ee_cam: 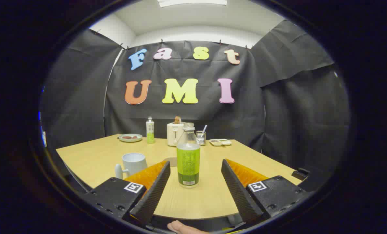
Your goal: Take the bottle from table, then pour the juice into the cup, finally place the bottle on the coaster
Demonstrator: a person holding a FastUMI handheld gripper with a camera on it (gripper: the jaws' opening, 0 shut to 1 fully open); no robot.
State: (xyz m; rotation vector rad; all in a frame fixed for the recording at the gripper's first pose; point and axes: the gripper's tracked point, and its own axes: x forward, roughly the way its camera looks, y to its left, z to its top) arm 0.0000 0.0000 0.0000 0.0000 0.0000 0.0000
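The gripper [195, 169] has its jaws spread wide, holding nothing. The juice bottle [188, 157], with its green label, stands upright on the wooden table [209, 195] between the two fingers, nearer the left one and apparently touching neither. Just left of the bottle, behind the left finger, sits the white cup [133, 163], handle turned left. Right behind the bottle lies a round coaster [171, 161], partly hidden. Well beyond the bottle, by the wall, stand a toaster [175, 133], a second small bottle [150, 130], a plate [130, 137] and a shallow tray [220, 142]. By my reading nothing is done yet: grasping, pouring and setting down on the coaster all remain.
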